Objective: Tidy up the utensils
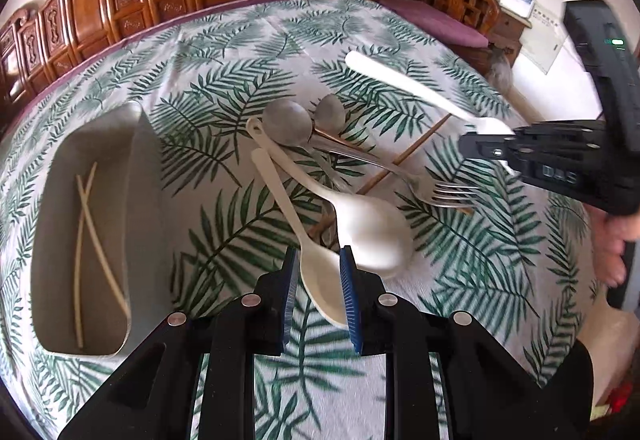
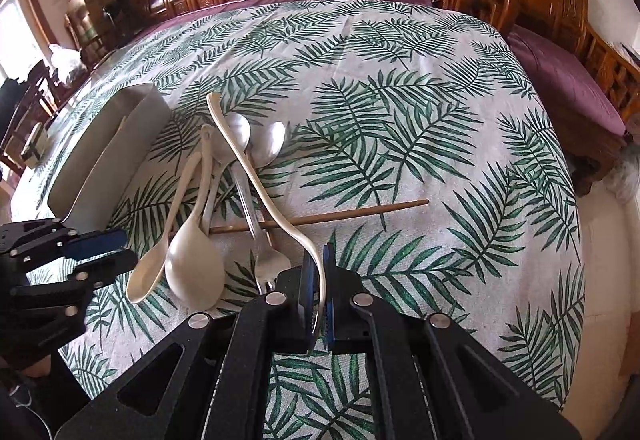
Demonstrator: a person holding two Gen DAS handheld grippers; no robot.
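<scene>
The right gripper (image 2: 319,292) is clamped shut on the bowl end of a long white spoon (image 2: 256,176), whose curved handle rises clear above the utensil pile (image 1: 328,168). The left gripper (image 1: 318,280) hangs over a cream spoon (image 1: 316,264) at the near edge of that pile, jaws partly apart around the spoon's bowl; whether the pads press on it cannot be told. In the pile lie a larger white spoon (image 1: 368,236), two metal spoons (image 1: 286,122), a fork (image 1: 444,192) and a brown chopstick (image 2: 320,218). Left of the pile stands a grey tray (image 1: 52,176) holding two pale chopsticks (image 1: 92,240). Everything rests on a leaf-print tablecloth (image 2: 440,140)
</scene>
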